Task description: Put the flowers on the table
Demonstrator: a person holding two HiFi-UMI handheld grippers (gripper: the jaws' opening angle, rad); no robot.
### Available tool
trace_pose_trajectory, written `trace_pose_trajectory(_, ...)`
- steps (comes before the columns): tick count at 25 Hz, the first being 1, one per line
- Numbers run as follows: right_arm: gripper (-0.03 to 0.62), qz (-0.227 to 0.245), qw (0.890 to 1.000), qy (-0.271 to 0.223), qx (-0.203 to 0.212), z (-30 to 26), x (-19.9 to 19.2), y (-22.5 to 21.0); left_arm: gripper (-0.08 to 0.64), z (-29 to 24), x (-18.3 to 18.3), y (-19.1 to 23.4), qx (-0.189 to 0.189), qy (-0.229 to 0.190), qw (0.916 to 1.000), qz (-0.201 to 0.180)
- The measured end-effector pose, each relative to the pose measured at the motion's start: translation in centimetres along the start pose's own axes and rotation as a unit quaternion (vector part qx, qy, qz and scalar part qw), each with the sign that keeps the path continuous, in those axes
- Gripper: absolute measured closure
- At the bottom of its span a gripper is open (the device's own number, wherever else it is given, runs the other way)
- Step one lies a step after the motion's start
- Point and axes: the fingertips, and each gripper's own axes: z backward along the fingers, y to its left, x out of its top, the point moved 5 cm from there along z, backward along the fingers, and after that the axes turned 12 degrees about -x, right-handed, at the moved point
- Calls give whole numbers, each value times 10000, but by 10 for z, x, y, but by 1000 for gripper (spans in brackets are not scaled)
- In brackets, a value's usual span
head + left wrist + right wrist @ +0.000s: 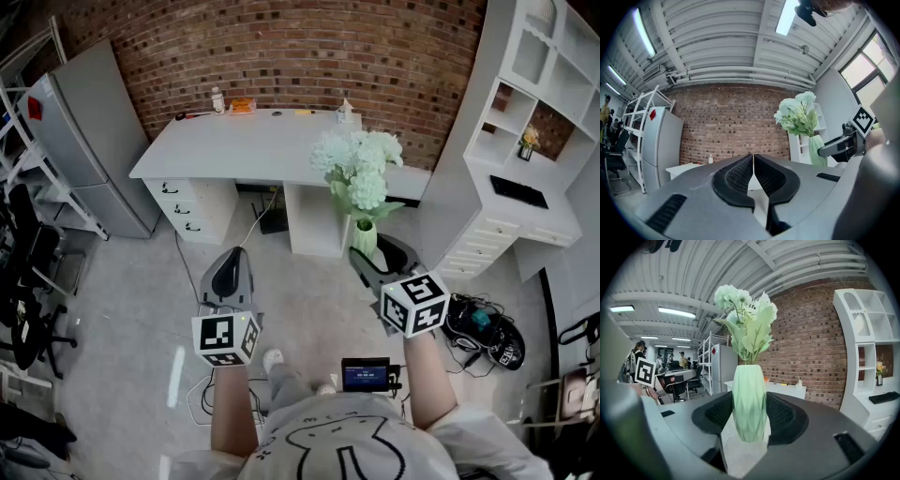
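A pale green faceted vase with white flowers and green leaves stands upright between my right gripper's two pads, which press on its sides. In the head view the flowers and vase are carried in the air in front of the white table, with my right gripper shut on the vase. My left gripper hangs to the left over the floor. Its jaws are shut with nothing between them.
A grey fridge stands left of the table, a white shelf unit at the right. On the table's far edge are a bottle, an orange thing and a small white item. Cables and a black bag lie on the floor.
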Motion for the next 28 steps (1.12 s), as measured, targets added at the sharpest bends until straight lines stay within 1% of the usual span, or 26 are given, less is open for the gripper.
trace_pose_trajectory(4, 365, 16, 10000, -11, 22, 7, -3, 1, 540, 5, -5, -6, 16, 32, 10000, 70)
trace_pose_trajectory(8, 365, 27, 10000, 5, 48, 10, -5, 3, 540, 11, -5, -8, 7, 50, 10000, 46)
trace_pose_trajectory(14, 365, 84, 9998, 13, 178, 6, -4, 9, 540, 16, -2, -4, 117, 34, 9999, 21)
trace_pose_trajectory(18, 365, 128, 9995, -12, 271, -4, -1, 15, 540, 18, 0, 4, 182, 9, 9998, -23)
trace_pose_trajectory(21, 365, 71, 9995, -31, 314, -15, 1, 19, 540, 15, 0, 16, 220, 14, 9998, -21)
trace_pose_trajectory(28, 365, 82, 9995, 11, 313, -46, 7, 18, 540, -10, -3, 44, 216, -34, 9998, 19)
